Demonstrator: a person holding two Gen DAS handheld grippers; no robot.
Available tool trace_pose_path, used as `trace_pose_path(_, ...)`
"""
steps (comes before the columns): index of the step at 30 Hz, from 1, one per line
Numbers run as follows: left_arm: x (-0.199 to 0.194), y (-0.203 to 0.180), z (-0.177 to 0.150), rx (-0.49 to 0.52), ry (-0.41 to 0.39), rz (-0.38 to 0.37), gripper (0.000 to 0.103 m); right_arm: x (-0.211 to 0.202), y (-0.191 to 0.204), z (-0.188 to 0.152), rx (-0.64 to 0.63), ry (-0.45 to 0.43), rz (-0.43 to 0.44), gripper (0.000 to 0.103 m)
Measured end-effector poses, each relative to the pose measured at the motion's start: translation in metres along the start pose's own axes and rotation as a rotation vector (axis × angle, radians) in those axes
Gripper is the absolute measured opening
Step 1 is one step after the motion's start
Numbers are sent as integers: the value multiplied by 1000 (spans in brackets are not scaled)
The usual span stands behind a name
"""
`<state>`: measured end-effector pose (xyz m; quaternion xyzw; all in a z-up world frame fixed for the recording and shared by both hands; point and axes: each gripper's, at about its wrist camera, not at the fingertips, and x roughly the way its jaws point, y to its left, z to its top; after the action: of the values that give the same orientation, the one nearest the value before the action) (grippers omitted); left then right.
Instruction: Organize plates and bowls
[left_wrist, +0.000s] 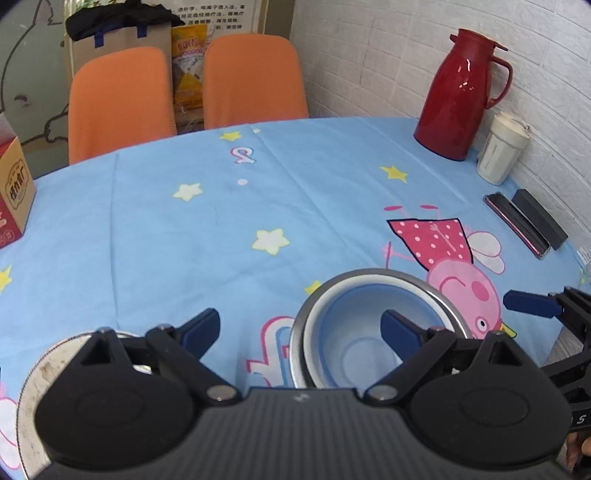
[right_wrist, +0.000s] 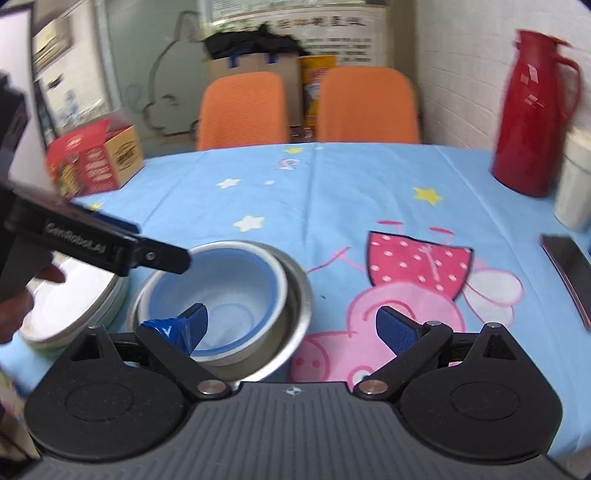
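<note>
A steel bowl with a blue-rimmed white bowl nested inside sits on the blue cartoon tablecloth. Both show in the right wrist view, the steel bowl around the inner bowl. A stack of white plates lies just left of the bowls; a plate rim shows under my left gripper. My left gripper is open and empty, hovering above the bowls and plates. My right gripper is open and empty, low over the steel bowl's near right side.
A red thermos jug and a white cup stand at the right by the brick wall. Two dark flat cases lie near the right edge. A red snack box sits far left. Two orange chairs stand behind the table.
</note>
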<state>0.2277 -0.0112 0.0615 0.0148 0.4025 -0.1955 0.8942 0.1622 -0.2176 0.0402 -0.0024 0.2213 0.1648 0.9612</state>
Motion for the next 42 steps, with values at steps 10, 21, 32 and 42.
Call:
trace_pose_path(10,1,-6,-2,-32,-57,137,95,3,5,-5,97,-56,-16,86)
trace_pose_path(21,41,12,21,92,201,-100,95,32,6,-5,105,43,16,86)
trace_pose_path(32,91,13,36,210,380,-214,95,62,20,-7,83,123,0,87)
trace_pose_path(42,89,5,25,306,326,-196,95,62,41,-21,56,68,-131,89)
